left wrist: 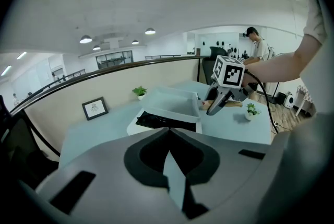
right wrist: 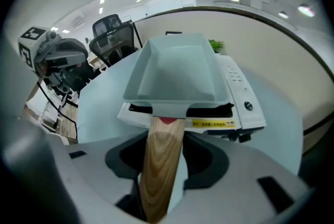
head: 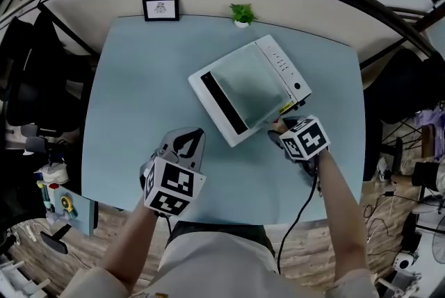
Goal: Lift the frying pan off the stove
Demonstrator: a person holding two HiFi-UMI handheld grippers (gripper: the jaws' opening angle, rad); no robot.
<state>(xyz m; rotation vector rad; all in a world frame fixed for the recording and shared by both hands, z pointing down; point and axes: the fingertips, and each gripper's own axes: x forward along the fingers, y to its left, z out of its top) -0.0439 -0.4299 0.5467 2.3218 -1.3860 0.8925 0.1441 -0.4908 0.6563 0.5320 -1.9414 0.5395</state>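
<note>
- Right gripper view: frying pan (right wrist: 177, 74), a square pale grey-blue one, sits on top of the stove (right wrist: 237, 97). Its wooden handle (right wrist: 162, 165) sticks out over the stove's front edge, straight at the camera.
- Right gripper (right wrist: 166, 147): jaws narrowed onto the wooden handle, one either side and in contact; the pan body is just ahead of the tips.
- Head view: stove lies angled on the table (head: 139, 81), and the right gripper (head: 285, 126) is at its near-right corner.
- Left gripper (head: 182, 145): near-left of the stove, apart from it, low over the table.
- Left gripper view: jaws drawn together at the tips, nothing between them; pan and stove are well ahead.
</note>
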